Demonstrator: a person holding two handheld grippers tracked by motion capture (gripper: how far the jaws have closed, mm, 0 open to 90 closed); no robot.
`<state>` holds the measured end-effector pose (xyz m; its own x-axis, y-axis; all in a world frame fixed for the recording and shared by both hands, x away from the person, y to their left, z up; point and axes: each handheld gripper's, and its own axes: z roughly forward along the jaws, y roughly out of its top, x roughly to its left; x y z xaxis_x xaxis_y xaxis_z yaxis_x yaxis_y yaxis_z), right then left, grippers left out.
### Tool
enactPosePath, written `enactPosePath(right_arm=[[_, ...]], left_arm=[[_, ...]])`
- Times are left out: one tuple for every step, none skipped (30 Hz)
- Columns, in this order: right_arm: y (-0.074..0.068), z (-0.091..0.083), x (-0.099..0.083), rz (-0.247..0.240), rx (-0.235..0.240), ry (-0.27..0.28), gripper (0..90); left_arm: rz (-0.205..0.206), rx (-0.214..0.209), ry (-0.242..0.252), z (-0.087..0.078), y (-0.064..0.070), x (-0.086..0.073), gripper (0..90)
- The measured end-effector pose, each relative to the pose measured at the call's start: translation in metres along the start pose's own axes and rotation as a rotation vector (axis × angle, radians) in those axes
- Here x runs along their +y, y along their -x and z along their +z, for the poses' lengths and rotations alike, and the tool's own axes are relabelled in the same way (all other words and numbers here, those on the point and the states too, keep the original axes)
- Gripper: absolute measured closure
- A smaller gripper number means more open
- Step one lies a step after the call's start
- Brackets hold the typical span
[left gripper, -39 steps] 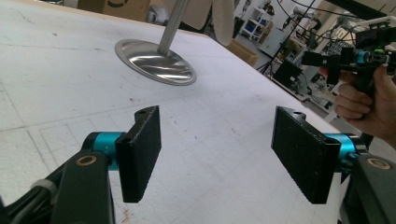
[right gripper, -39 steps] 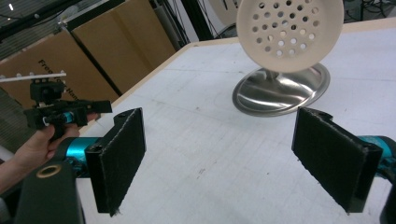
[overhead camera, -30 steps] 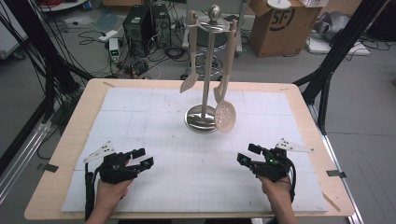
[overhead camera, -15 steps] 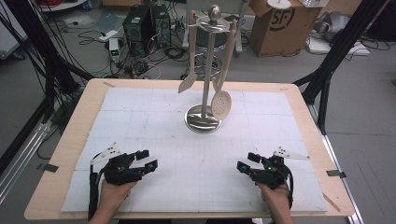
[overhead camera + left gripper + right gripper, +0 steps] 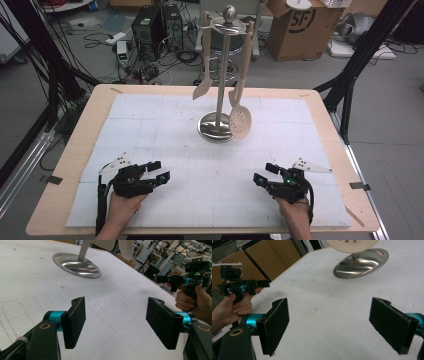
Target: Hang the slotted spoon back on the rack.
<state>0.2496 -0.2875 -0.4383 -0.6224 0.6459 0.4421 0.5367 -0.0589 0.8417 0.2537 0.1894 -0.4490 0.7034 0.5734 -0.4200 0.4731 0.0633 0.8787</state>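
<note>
The left gripper (image 5: 159, 171) and right gripper (image 5: 263, 173) were held near the table's near edge, jaws spread wide and empty. The pale wooden slotted spoon (image 5: 240, 121) was hung on the polished steel utensil stand (image 5: 216, 127), well beyond both.

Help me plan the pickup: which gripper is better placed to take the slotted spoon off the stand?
Probably the right gripper: the slotted spoon hangs on the stand's right side, nearer it. The left gripper would have to reach past the pole. Both are open.
</note>
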Motion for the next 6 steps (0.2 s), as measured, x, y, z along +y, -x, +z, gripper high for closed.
enactPosePath(right_arm=[[-0.0003, 0.0003, -0.0001, 0.002, 0.002, -0.005, 16.0], [-0.0006, 0.0005, -0.0002, 0.003, 0.001, -0.007, 16.0], [-0.0006, 0.0006, -0.0003, 0.001, -0.001, -0.008, 16.0], [-0.0004, 0.0011, -0.0003, -0.001, -0.002, -0.006, 16.0], [-0.0006, 0.0011, -0.0004, 0.002, -0.002, -0.008, 16.0], [-0.0005, 0.0011, -0.0004, 0.001, -0.003, -0.007, 16.0]], left_arm=[[-0.001, 0.0, 0.0, 0.0, 0.0, 0.0, 32.8], [-0.001, 0.0, -0.001, -0.0001, 0.0002, -0.0001, 32.8], [-0.003, 0.001, 0.0, -0.0001, 0.0005, -0.0002, 32.8], [-0.003, -0.001, -0.001, -0.0002, 0.0006, -0.0002, 32.7], [-0.003, 0.001, -0.001, -0.0002, 0.0007, -0.0003, 32.8], [-0.004, 0.0, 0.0, -0.0003, 0.0005, -0.0003, 32.8]])
